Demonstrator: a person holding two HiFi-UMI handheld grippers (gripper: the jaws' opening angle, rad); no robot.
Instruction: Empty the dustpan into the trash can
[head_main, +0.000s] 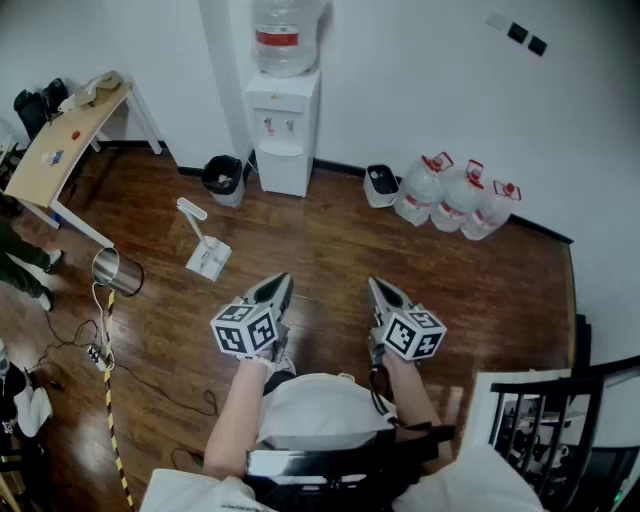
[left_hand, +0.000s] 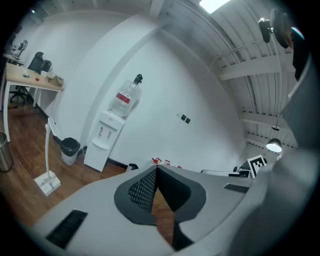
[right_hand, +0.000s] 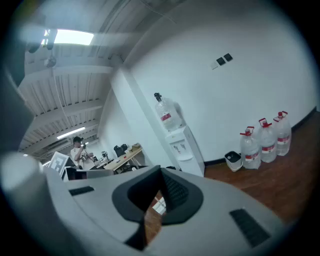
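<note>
on the floor (head_main: 330, 235) at eleven o'clock, the dustpan (head_main: 209, 258) is ungrasped. left tongs (head_main: 283, 281) and right tongs (head_main: 375, 284), clenched empty, must be opened.

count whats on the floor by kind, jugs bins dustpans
water jugs: 3
small bins: 2
metal can: 1
dustpan: 1
total: 7

office: water dispenser (head_main: 283, 140), desk (head_main: 60, 150), spare bottles (head_main: 458, 200)
</note>
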